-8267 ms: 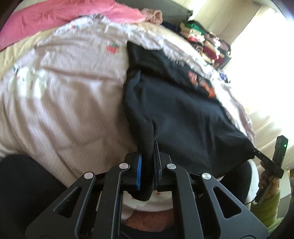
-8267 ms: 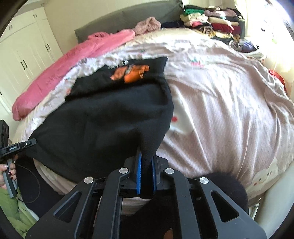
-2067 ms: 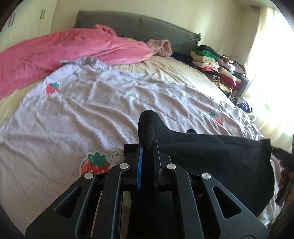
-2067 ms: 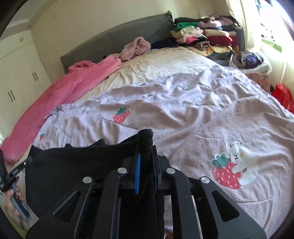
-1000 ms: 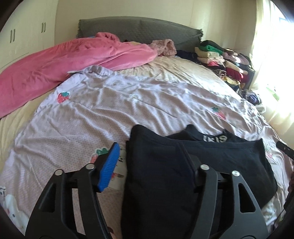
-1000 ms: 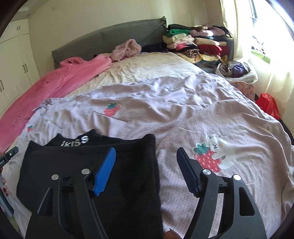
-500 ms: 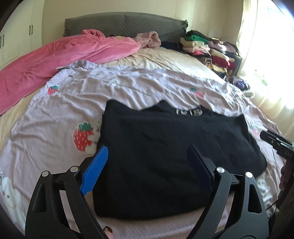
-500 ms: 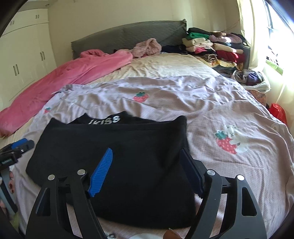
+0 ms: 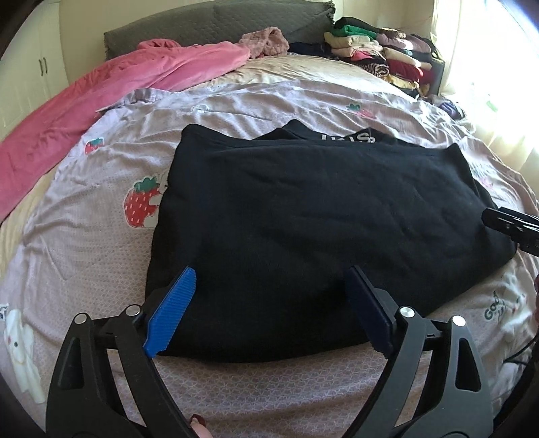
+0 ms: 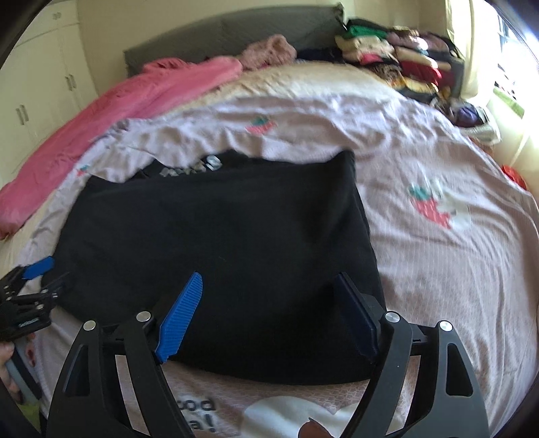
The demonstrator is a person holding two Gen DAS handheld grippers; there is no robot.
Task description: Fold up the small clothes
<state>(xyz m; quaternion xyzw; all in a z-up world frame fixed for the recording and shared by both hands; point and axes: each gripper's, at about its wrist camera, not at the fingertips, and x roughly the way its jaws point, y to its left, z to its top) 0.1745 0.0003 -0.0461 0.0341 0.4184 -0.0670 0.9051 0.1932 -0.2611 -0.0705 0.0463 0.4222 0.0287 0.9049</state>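
Note:
A black garment (image 9: 320, 219) lies folded in a broad rectangle on the lilac quilt (image 9: 84, 236), its collar with white lettering (image 9: 350, 137) at the far edge. My left gripper (image 9: 269, 273) is open, its blue pads spread wide over the garment's near edge and gripping nothing. My right gripper (image 10: 269, 278) hangs over the same black garment (image 10: 219, 236) near its right end. Its jaws are opening, with only the flat cloth below them. Each view catches the other gripper: the right gripper (image 9: 508, 224) at the right edge, the left gripper (image 10: 30, 289) at the left.
A pink blanket (image 9: 118, 87) lies along the bed's far left. Stacked folded clothes (image 9: 380, 57) stand at the far right by the grey headboard (image 9: 202, 30). Loose clothes (image 10: 471, 114) lie beside the bed on the right. White cupboards (image 10: 40, 74) line the left wall.
Both grippers, still widening a second ago, now stand wide open. They have drawn back and down toward the garment's near edge, and the garment lies flat.

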